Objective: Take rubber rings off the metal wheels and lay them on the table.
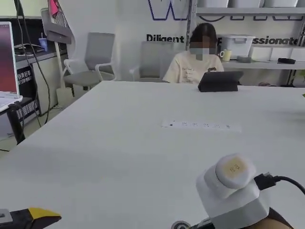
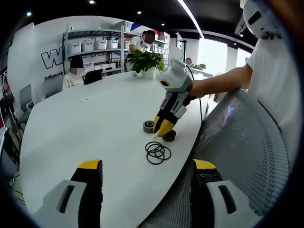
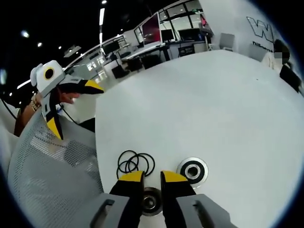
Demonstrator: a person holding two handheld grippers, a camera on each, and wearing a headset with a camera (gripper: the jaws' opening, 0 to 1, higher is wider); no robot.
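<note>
downward, right gripper [image 3: 152, 178] on metal wheel [image 3: 150, 204], rubber rings [image 3: 135, 164] beside, left gripper [image 2: 147, 165] spread

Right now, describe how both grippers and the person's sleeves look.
Both the left gripper and right gripper have white-grey bodies and black jaws tipped in yellow. A black cable leaves the right gripper. The person wears a white short sleeve.

Bright, even ceiling light; soft head view, fisheye-bent edges.
</note>
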